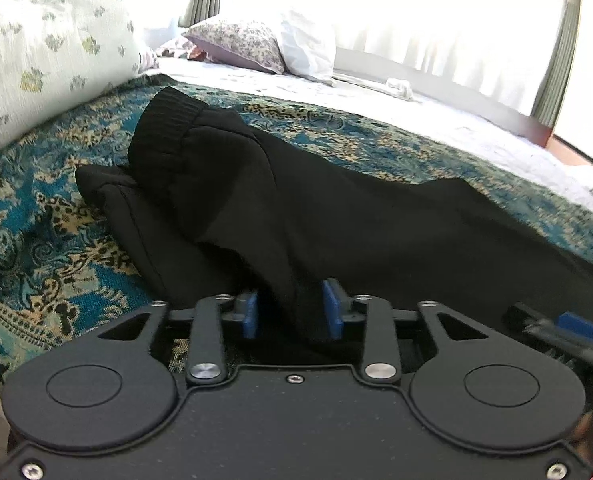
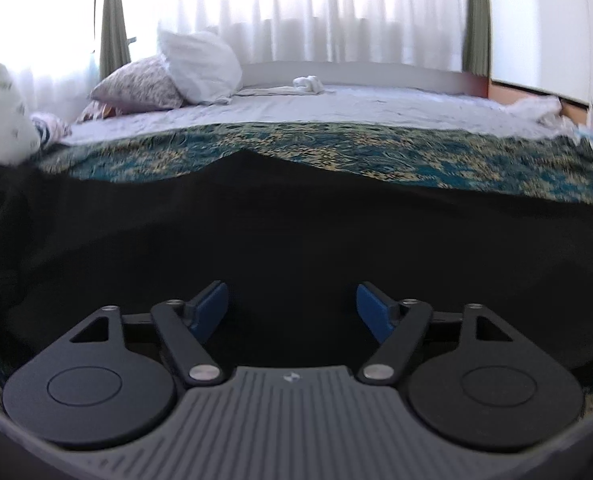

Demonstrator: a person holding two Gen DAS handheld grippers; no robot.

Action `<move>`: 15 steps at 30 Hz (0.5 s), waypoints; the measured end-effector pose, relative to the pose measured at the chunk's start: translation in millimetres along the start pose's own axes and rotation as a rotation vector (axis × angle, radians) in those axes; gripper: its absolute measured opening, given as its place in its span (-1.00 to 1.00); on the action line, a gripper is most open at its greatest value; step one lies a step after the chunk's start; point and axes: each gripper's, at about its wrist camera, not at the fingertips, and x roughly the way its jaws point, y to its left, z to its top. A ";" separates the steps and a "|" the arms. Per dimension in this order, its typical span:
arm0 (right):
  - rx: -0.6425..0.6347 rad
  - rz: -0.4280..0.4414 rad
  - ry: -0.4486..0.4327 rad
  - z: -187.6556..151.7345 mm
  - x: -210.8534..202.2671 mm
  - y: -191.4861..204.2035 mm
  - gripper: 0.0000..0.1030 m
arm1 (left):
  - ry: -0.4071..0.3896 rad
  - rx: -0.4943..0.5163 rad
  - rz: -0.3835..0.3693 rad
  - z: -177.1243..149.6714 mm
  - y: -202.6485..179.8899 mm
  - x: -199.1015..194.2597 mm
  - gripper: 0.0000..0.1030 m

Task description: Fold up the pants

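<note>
Black pants (image 1: 280, 208) lie on a teal and gold patterned bedspread (image 1: 48, 240). Their ribbed waistband (image 1: 168, 128) is lifted at the far left. My left gripper (image 1: 292, 312) is shut on a raised fold of the pants, with black cloth pinched between its blue pads (image 1: 250, 314). My right gripper also shows at the right edge of the left wrist view (image 1: 568, 328). In the right wrist view the pants (image 2: 296, 232) fill the middle, and my right gripper (image 2: 292, 308) is open just above the cloth, its blue pads (image 2: 210, 306) wide apart.
A green-flowered pillow (image 1: 44, 48) lies at the left. A floral pillow (image 1: 240, 40) and a white pillow (image 1: 308, 48) lie at the back on a white sheet (image 2: 336, 108). White curtains (image 2: 336, 8) hang behind the bed.
</note>
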 end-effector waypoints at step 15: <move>-0.025 0.007 -0.025 -5.5 -1.6 -0.8 0.67 | -0.042 -0.258 0.122 54.5 72.9 32.6 -0.30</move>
